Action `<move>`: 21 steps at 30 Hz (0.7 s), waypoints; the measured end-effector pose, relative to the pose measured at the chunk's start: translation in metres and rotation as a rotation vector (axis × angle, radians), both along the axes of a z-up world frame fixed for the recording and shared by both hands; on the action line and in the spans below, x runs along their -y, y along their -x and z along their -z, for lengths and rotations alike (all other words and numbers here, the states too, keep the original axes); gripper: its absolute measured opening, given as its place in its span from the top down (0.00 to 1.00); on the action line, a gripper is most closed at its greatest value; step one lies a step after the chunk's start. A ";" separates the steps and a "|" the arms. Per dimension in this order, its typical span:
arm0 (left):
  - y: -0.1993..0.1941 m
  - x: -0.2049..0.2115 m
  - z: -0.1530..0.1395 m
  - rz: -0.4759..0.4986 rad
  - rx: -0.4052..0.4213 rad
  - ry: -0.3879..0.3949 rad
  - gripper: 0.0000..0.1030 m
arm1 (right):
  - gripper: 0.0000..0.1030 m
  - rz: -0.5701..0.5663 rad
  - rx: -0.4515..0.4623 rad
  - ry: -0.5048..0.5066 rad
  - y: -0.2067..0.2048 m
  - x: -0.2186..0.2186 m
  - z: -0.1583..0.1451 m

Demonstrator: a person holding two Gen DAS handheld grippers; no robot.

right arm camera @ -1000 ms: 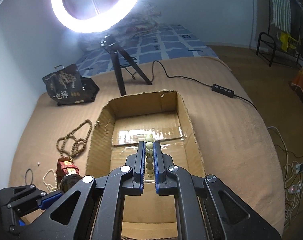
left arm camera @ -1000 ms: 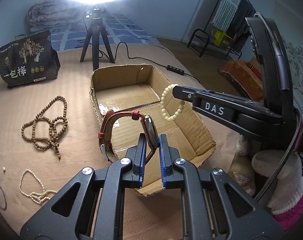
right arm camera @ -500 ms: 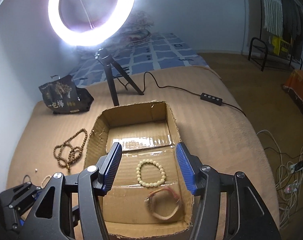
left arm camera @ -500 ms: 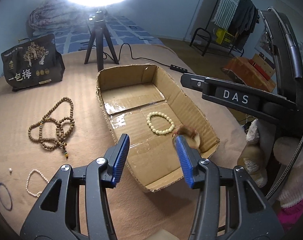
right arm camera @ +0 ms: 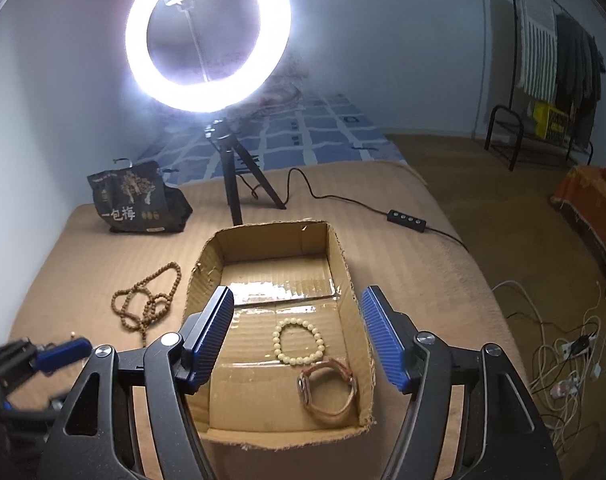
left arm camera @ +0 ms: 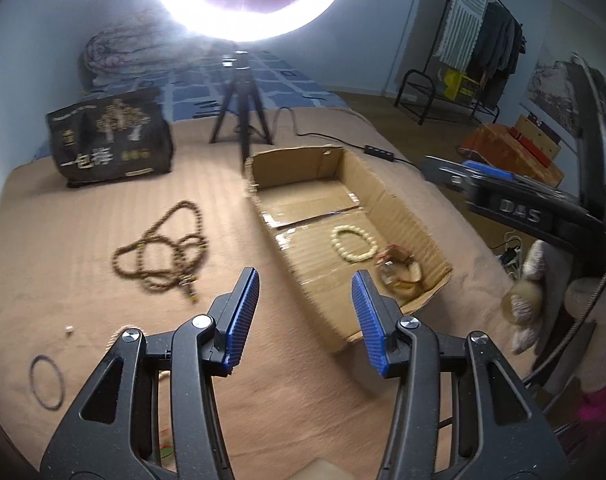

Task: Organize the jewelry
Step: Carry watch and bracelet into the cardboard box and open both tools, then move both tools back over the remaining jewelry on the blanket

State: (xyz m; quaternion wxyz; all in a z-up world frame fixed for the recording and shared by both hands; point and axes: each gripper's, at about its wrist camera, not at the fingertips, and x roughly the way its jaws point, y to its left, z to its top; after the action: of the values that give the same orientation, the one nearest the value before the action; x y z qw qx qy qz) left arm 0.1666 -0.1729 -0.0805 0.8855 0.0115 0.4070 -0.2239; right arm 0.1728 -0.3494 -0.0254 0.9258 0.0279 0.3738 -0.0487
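a: is the cardboard box free to enter?
b: open at the top, far half bare; a cream bead bracelet and a watch lie in the near half.
a: and beside it?
b: wooden bead necklace on the left, tripod behind, cable beyond; bare blanket on the right.

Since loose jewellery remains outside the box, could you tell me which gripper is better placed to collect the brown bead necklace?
Probably the left gripper: open, empty, beside the brown wooden bead necklace; the right gripper, opening, hangs over the cardboard box.
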 end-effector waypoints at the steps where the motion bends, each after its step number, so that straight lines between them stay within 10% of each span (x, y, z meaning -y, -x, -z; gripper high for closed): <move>1: 0.001 -0.007 -0.001 -0.009 0.004 -0.008 0.52 | 0.36 -0.006 0.007 0.004 0.003 -0.004 -0.002; 11: 0.012 -0.087 -0.009 -0.113 0.010 -0.051 0.27 | 0.22 -0.129 0.095 0.019 0.036 -0.055 -0.017; 21: 0.008 -0.179 0.018 -0.253 -0.085 -0.094 0.26 | 0.21 -0.382 -0.061 -0.010 0.049 -0.130 0.015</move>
State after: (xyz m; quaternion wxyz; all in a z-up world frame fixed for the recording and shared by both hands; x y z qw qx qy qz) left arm 0.1586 0.0060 -0.0981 0.8870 -0.0082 0.4525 -0.0914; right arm 0.1242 -0.2195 -0.0408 0.9064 -0.0406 0.4002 0.1289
